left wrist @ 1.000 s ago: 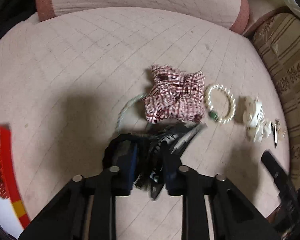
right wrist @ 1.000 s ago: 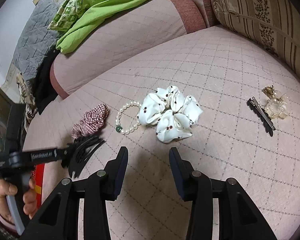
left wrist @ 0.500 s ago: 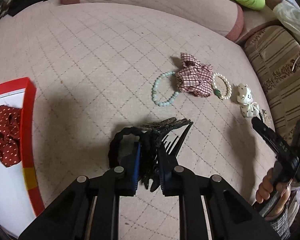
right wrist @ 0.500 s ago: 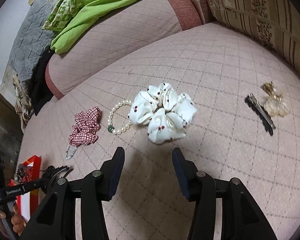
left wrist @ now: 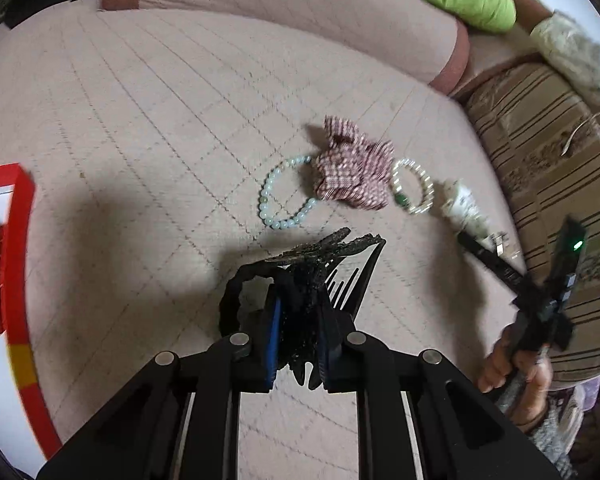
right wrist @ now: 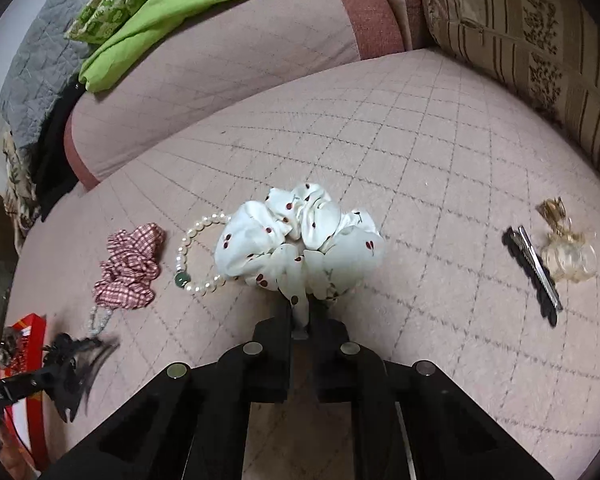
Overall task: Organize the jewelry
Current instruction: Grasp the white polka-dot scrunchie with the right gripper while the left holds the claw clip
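Jaws amid pearl bracelet (right wrist: pixel 198 258), plaid scrunchie (right wrist: pixel 130 266), clip (right wrist: pixel 534 270)

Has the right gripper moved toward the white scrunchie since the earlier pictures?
Yes. The right gripper has advanced to the white scrunchie, which lies unmoved beside the pearl bracelet; its fingers have just closed on the scrunchie's near edge.

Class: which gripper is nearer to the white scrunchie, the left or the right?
Right. The right gripper is shut on the white scrunchie's near edge. The left gripper holds a black hair clip, apart from it beyond the plaid scrunchie.
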`<state>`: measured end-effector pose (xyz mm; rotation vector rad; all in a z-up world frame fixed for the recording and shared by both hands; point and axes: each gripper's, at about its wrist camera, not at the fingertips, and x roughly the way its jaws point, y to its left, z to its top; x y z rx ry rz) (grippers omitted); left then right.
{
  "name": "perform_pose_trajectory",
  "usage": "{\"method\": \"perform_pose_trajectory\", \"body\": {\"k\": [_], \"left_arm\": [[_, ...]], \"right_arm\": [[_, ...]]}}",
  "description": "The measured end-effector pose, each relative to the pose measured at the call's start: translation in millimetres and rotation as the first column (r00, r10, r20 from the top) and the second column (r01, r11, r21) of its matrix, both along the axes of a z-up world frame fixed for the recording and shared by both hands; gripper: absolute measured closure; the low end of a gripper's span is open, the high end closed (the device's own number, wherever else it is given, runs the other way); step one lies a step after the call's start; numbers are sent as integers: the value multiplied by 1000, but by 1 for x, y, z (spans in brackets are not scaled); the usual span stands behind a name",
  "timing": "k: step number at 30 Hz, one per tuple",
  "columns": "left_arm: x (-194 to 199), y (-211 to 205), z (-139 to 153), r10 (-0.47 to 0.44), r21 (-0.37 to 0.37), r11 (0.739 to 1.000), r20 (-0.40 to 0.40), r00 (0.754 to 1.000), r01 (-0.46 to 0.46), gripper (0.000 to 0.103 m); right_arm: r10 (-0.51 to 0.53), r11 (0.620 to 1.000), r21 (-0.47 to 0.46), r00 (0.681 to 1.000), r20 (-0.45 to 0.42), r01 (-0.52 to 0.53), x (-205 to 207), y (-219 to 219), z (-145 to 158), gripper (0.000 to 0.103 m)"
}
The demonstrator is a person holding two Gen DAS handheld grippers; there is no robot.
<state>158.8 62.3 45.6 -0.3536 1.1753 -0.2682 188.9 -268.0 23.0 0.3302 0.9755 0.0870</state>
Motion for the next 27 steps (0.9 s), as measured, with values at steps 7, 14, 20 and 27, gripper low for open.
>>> {"method": "perform_pose_trajectory", "body": {"k": [7, 14, 20, 27], "left_arm": [[-28, 25, 30, 29, -139, 990, 47, 998, -22, 86], [-49, 39, 47, 66, -102, 993, 107, 992, -55, 65], [-47, 37, 34, 54, -62, 997, 77, 996, -49, 65], [-32, 23, -5, 9, 56, 998, 22, 1000, -11, 64]], "right_arm": [[8, 997, 76, 1000, 11, -9, -33, -7, 12, 97], [44, 993, 107, 999, 23, -46, -68, 1, 22, 97], [73, 989, 125, 997, 19, -75, -86, 12, 23, 96], [131, 985, 115, 991, 14, -132, -95, 36, 20, 96]]}}
